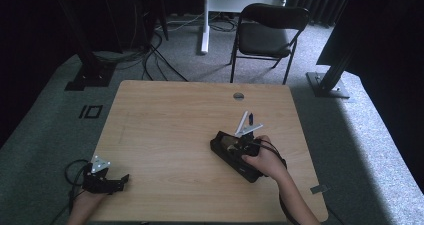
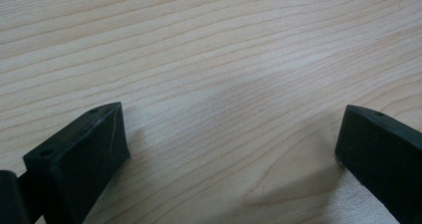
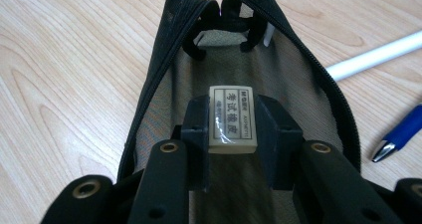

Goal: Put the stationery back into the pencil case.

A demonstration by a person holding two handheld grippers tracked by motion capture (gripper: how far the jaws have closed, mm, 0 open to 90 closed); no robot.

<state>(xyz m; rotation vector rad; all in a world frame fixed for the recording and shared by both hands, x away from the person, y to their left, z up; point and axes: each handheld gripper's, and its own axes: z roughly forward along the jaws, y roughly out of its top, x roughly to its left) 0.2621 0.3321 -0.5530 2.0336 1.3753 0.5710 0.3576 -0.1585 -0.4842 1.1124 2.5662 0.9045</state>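
A black zip pencil case (image 1: 231, 155) (image 3: 159, 69) lies open on the wooden table (image 1: 170, 120), right of centre. My right gripper (image 1: 239, 146) (image 3: 232, 122) reaches into its mouth, shut on a white eraser (image 3: 232, 117) with a printed label, held over the case's mesh lining. A white pen (image 1: 242, 122) (image 3: 373, 57) and a blue pen (image 1: 252, 119) (image 3: 402, 132) lie on the table just beyond the case. My left gripper (image 1: 120, 181) (image 2: 231, 149) rests on the table's near left corner, jaws wide apart over bare wood, nothing between them.
A round cable hole (image 1: 238, 96) sits near the table's far edge. Beyond the table stand a black chair (image 1: 267, 32) and a white desk leg (image 1: 204, 20). Black frame posts (image 1: 85, 55) and cables stand on the carpet at both sides.
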